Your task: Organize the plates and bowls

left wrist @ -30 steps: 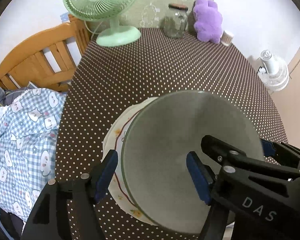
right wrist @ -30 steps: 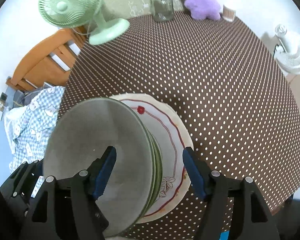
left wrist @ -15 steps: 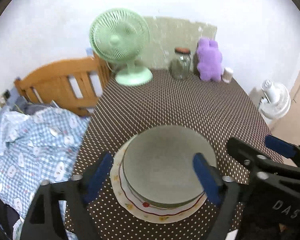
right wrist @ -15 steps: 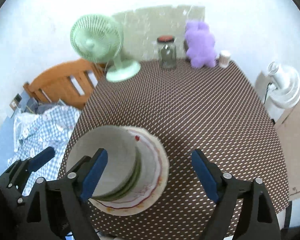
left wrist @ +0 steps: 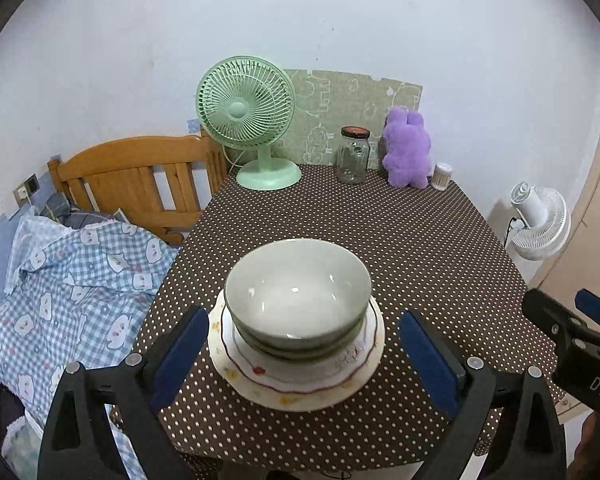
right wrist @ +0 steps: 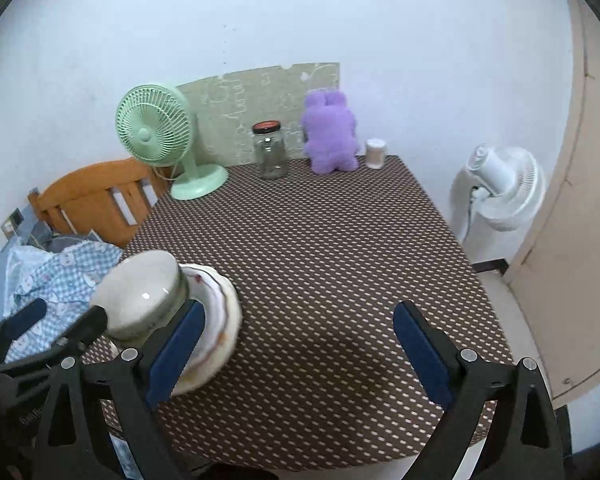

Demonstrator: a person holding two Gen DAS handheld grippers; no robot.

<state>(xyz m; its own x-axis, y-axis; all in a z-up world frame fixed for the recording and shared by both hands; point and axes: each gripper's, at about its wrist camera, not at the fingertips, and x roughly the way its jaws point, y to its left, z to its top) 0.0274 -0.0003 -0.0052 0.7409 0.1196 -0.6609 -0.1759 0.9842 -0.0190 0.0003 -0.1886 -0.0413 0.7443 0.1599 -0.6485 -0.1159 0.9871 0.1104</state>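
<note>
Left wrist view looks down-forward from the near table edge, close over the stacked bowls (left wrist: 298, 292) on the plate (left wrist: 300, 380). Right wrist view sits further right, same heading. Both share the table (right wrist: 320, 260), green fan (left wrist: 246, 106) and back wall.

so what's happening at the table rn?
A person with a gripper in each hand is stacking dishes. The pale green bowls sit nested on the floral plate on the dotted table. The left gripper and right gripper hold nothing, jaws opening with no pad on the stack. The right one points at bare tablecloth beside the stack.
</note>
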